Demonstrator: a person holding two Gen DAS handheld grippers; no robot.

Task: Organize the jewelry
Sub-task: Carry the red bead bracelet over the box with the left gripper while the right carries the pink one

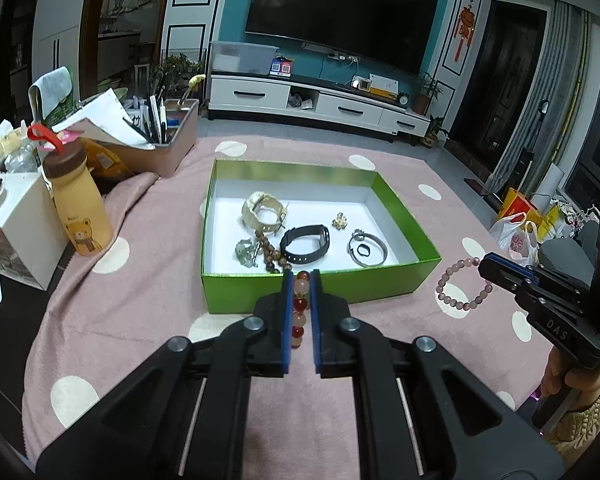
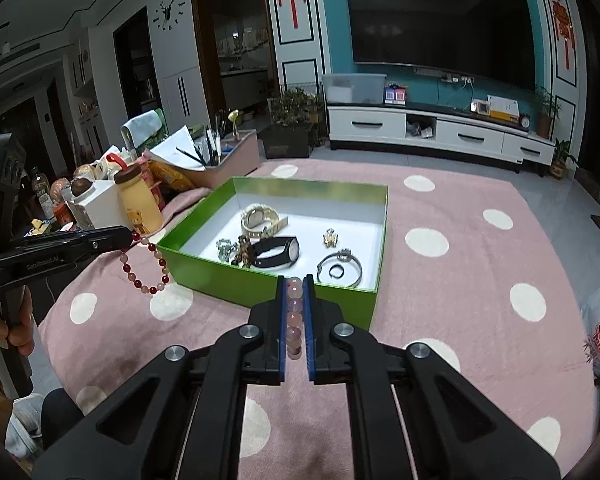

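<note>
Left gripper (image 1: 301, 280) clamps a red-and-peach bead bracelet (image 1: 300, 308), right gripper (image 2: 295, 284) a pink bead bracelet (image 2: 294, 316), both before the green box (image 1: 320, 284); each loop shows whole only in the opposite view

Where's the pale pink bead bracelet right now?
The pale pink bead bracelet hangs from the right gripper, off the green box's right front corner above the pink dotted cloth.

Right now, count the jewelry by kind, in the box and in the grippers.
Watches: 2, cream watch, black watch
Bead bracelets: 3, brown bracelet, red-and-peach bracelet, pink bracelet
Silver bangle: 1
Black ring: 1
Gold charm: 1
Green piece: 1
Total: 9
</note>
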